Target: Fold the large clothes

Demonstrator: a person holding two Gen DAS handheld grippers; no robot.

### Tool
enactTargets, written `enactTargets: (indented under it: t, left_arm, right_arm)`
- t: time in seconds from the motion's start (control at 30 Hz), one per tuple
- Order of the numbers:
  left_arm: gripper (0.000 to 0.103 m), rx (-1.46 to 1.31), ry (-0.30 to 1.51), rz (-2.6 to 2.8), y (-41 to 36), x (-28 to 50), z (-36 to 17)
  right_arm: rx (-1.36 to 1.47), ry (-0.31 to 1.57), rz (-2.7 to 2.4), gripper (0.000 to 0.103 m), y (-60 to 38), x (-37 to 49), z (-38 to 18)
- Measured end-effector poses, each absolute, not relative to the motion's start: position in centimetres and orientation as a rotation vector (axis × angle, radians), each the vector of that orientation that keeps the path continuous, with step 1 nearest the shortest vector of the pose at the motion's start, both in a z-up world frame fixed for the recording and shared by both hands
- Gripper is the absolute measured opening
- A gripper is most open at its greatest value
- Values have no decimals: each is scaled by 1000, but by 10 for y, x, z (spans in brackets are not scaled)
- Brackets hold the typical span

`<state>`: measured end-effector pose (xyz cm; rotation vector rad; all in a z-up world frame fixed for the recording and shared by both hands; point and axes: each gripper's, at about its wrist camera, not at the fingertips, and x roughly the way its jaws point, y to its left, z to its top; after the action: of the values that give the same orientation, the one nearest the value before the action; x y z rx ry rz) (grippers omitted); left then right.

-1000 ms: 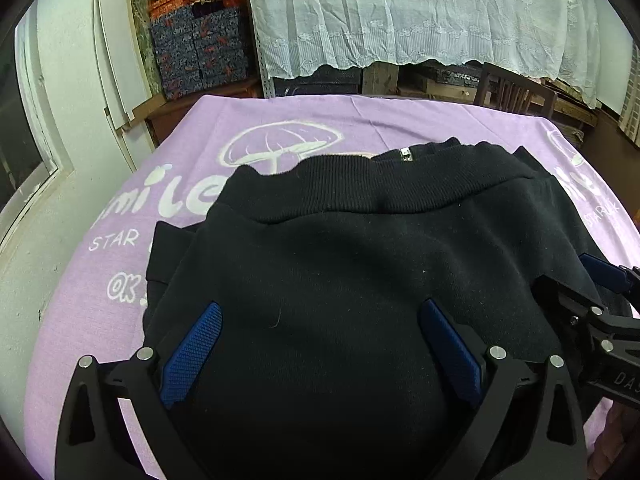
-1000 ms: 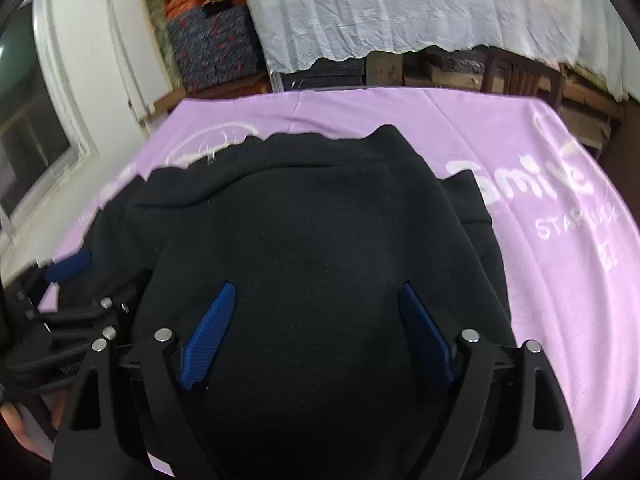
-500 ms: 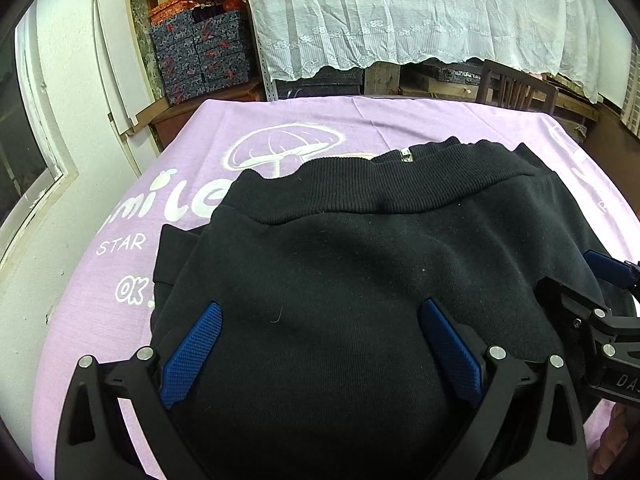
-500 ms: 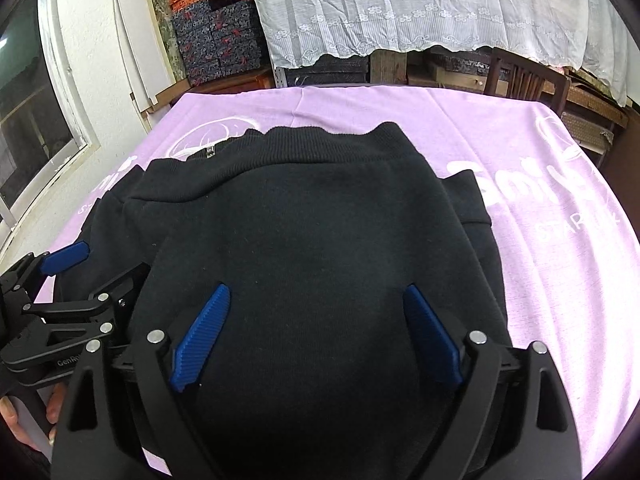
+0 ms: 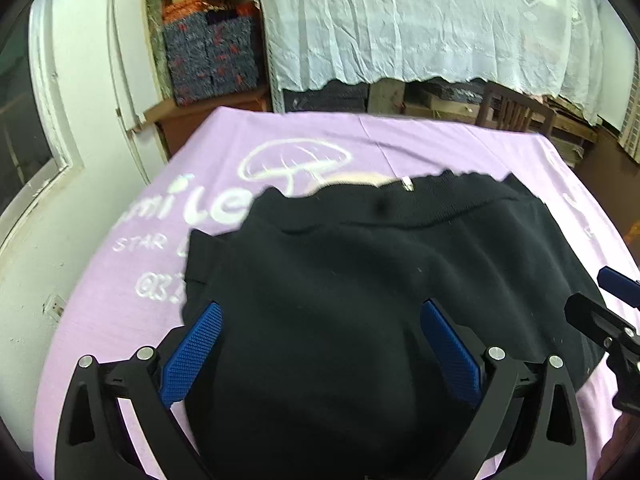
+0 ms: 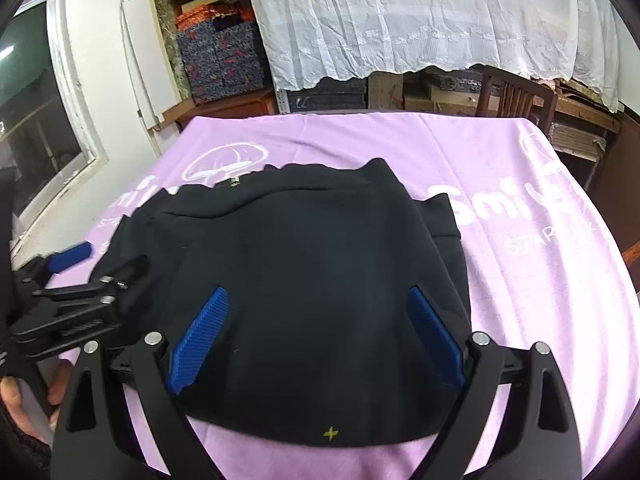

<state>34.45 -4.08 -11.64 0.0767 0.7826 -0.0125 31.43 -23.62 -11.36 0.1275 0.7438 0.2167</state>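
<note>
1. Two grippers, both spread wide, nothing between the blue pads.
2. Left gripper low over the garment, fingers at 7 and 5 o'clock of its own view; seen again at 9 o'clock in the right view.
3. Right gripper likewise released, above the near half of the garment; its tip at 3 o'clock in the left view.
4. Black garment folded into a compact stack, flat on the purple cloth, mid-table, ribbed hem toward 12 o'clock.
5. Small metal zip pull at the far edge of the stack, a pale lining showing just beside it.
6. Tiny yellow cross mark on the near edge of the fabric, at 6 o'clock in the right view.
7. White mushroom print and lettering on the cloth, partly covered by the stack.
8. Beyond the table at 12 o'clock: white lace curtain; at 11 o'clock, patterned boxes; at 1 o'clock, wooden chair.
9. Bare hand on the left handle at 8 o'clock, right view.
</note>
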Motion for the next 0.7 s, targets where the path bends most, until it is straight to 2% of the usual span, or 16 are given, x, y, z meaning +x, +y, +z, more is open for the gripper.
enactTargets:
  t: [0.23, 0.47, 0.7]
  left_arm:
    - [100, 133, 830, -24, -54, 355, -140]
    - [100, 122, 826, -22, -51, 354, -138]
    - [100, 94, 718, -78, -54, 335, -111]
  right_arm:
    - [201, 882, 267, 90, -239, 331, -149]
    - [226, 874, 282, 93, -244, 329, -151]
    - [372, 809, 273, 92, -273, 322, -126]
